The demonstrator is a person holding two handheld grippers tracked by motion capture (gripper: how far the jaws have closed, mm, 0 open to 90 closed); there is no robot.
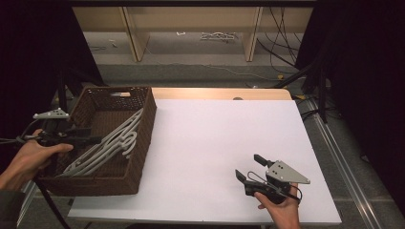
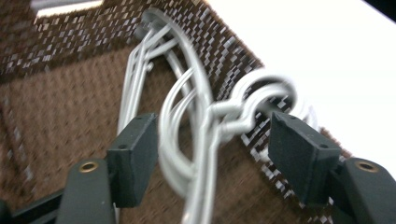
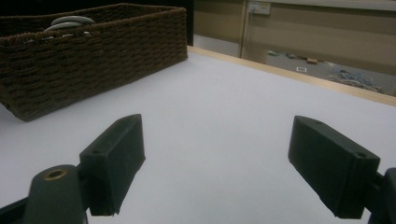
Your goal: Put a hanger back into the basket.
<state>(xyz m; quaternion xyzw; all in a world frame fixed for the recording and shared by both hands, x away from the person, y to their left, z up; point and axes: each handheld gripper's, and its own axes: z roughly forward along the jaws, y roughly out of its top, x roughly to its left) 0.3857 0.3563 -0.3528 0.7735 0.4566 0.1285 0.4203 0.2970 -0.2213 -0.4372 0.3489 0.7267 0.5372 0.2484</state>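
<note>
No brand, label or writing can be read anywhere. Your white table (image 1: 210,152), edged in pale wood at the far side, is the biggest thing here, and it stands in a dim room with wooden shelving and loose cables on the floor beyond it. At its left edge sits the brown wicker basket (image 1: 143,143), holding a bundle of grey hangers (image 1: 107,145) that lean against its right wall. Your left gripper (image 2: 212,161) reaches into the basket with its jaws apart; the hangers pass between the pads, blurred, and nothing presses on them. Your right gripper (image 1: 249,168) rests near the table's front edge, well apart from the basket, jaws wide and holding nothing.
</note>
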